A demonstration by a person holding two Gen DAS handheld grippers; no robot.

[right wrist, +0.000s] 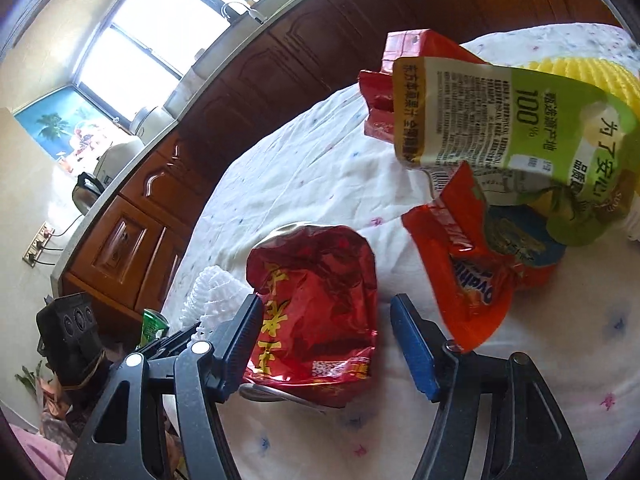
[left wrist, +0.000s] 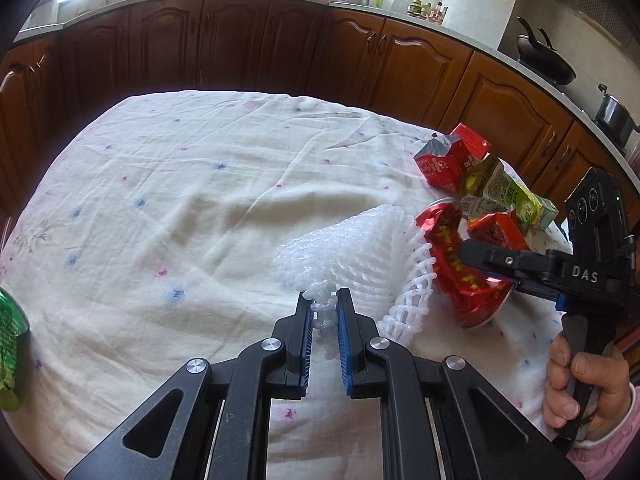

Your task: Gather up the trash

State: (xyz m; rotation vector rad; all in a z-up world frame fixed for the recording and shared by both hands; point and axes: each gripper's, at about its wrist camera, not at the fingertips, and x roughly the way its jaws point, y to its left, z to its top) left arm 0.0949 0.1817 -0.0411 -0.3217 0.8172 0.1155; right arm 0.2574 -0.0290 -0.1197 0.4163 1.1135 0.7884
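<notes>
From the left wrist camera we see our left gripper [left wrist: 325,309] with its jaws drawn nearly together, pinching the near edge of a white foam net [left wrist: 360,258] that lies on the cloth-covered table [left wrist: 168,184]; the blue pads [left wrist: 343,336] press the mesh from both sides. To the right, our right gripper [left wrist: 494,268] comes in from the side, held by the right hand [left wrist: 580,388], with a crushed red can [left wrist: 466,268] between its fingers and the net's fringe touching the can. Behind the can we count three more pieces in a heap: a red carton [left wrist: 450,158], a green-and-yellow juice pouch [left wrist: 504,192] and an orange wrapper [left wrist: 496,230]. A green can [left wrist: 12,320] shows at the far left border. The heap sits near the right edge of the table, while the whole left and middle of the cloth lies open; wooden cabinets [left wrist: 248,44] run behind it. From the right wrist camera, our right gripper [right wrist: 324,328] stands with its jaws wide apart around the crushed red can [right wrist: 316,300]: the left finger touches the can's side, and the blue pad [right wrist: 412,348] on the right stands off from it, so nothing is clamped. Just beyond lie the orange wrapper [right wrist: 476,276], the juice pouch [right wrist: 516,120] over it, and the red carton [right wrist: 408,48] behind; a yellow foam net [right wrist: 588,72] peeks out past the pouch. The white foam net [right wrist: 212,288] lies beside the left finger, touching it or nearly so. Bare cloth [right wrist: 312,168] stretches ahead to the table's far edge.
</notes>
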